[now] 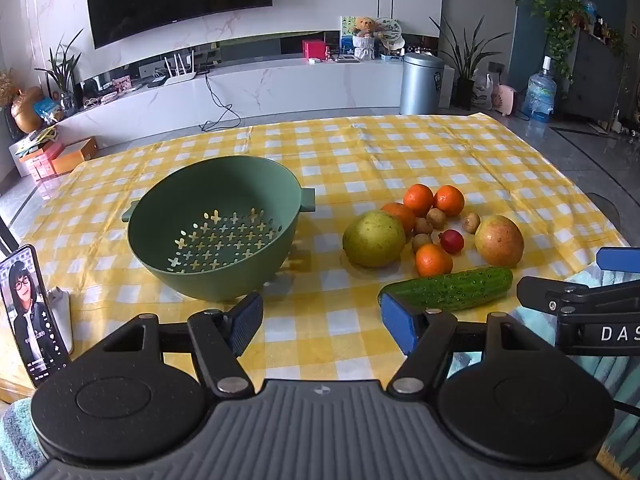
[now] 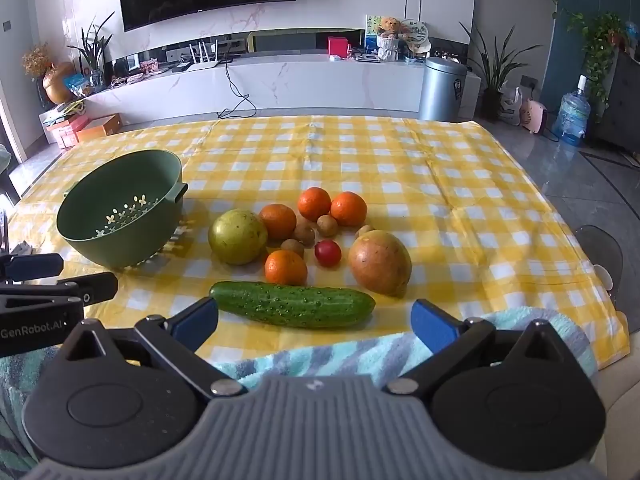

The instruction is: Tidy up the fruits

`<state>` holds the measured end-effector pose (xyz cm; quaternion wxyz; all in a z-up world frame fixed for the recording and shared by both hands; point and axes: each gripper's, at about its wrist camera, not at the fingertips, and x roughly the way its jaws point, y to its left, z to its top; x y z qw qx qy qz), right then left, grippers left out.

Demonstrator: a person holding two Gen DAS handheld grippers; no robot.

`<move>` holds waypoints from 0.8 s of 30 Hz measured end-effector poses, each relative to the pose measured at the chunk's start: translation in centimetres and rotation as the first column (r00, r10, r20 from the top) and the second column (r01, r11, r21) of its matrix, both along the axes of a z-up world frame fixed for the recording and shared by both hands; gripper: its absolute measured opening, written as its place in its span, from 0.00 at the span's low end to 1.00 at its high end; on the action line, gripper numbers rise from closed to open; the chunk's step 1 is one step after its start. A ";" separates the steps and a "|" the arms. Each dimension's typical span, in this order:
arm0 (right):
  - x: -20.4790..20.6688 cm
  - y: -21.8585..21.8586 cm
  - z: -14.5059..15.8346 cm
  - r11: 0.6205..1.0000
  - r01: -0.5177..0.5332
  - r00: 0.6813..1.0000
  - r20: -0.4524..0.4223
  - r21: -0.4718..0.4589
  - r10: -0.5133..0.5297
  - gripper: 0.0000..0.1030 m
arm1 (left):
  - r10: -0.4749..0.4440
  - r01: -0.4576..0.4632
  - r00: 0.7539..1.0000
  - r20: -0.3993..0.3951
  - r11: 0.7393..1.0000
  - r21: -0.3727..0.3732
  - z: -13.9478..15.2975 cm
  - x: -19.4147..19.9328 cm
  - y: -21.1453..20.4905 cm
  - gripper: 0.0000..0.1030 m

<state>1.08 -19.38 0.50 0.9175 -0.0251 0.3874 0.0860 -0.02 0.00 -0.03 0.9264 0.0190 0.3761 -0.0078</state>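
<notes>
Fruit is being left untouched on the checked tablecloth [image 2: 400, 152] while both grippers are being held spread wide.

The left gripper [image 1: 322, 322] and right gripper [image 2: 316, 326] are being kept with jaws apart, nothing between them. The cucumber [image 2: 294, 304] is lying nearest, with oranges [image 2: 286, 266], a green fruit [image 2: 237, 236] and a reddish fruit [image 2: 379, 262] grouped behind it, right of the empty green colander [image 2: 120, 208].

Bright, sharp daylight; soft shadows under the colander [image 1: 214, 228]; fisheye-bent, dark-cornered edges.
</notes>
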 end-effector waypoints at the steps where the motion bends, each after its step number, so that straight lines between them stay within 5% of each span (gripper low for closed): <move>1: 0.0 0.0 0.0 1.000 -0.001 1.000 0.000 0.000 0.001 0.96 | 0.000 0.000 1.000 0.000 1.000 0.000 0.0 0.0 0.0 0.78; 24: -0.1 0.2 -0.1 1.000 -0.003 1.000 -0.003 0.001 0.003 0.96 | -0.001 0.001 1.000 -0.001 1.000 0.000 0.0 0.0 0.0 0.78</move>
